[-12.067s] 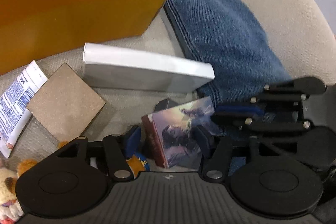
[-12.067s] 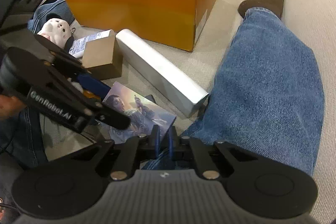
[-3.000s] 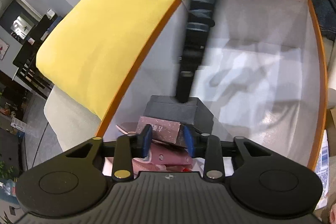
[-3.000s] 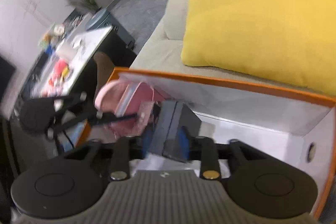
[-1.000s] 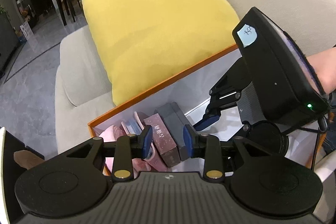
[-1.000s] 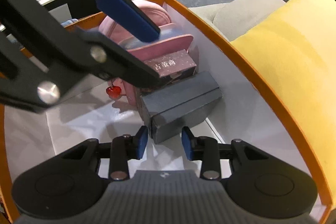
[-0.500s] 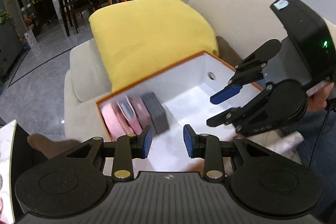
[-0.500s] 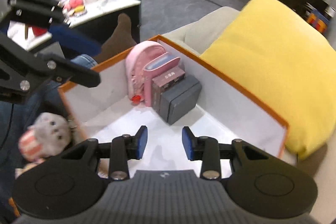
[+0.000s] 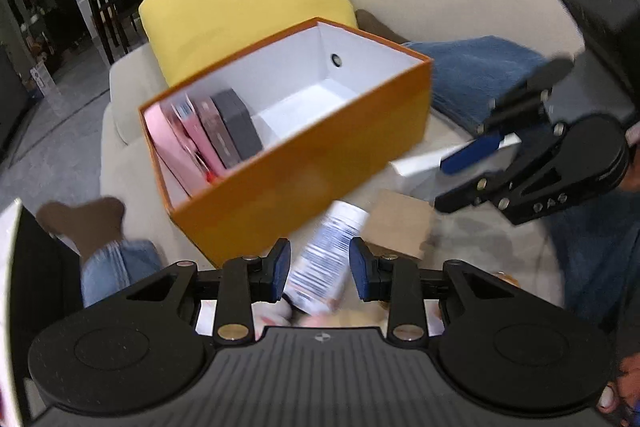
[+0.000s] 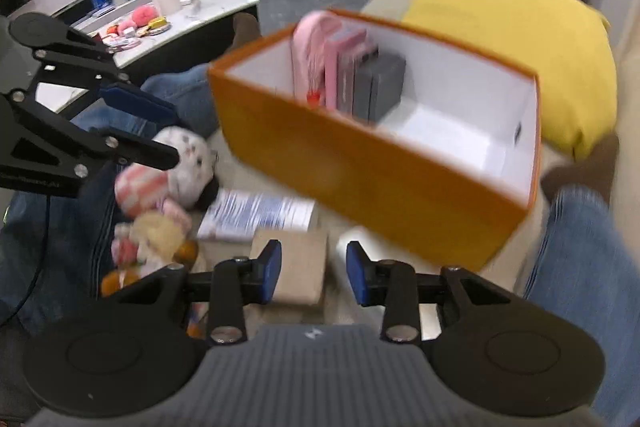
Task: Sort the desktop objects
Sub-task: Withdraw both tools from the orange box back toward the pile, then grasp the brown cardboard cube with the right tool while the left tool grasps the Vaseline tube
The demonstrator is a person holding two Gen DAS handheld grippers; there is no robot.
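Orange box sits on the sofa, its long axis running from the yellow cushion end toward the jeans. Inside, a pink bag, a pink case and a grey box stand upright, packed at one end. Left gripper and right gripper both hover with fingers apart, empty, above a printed tube and a cardboard square

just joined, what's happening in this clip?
A person with two handheld tongs is sorting loose items on a sofa into an orange box. A pink backpack, a pink box and a grey box stand upright at one end of it. Both the left tongs and the right tongs are open and hold nothing, hovering above what is left outside: a barcoded tube, a brown cardboard box, a white box and plush toys.
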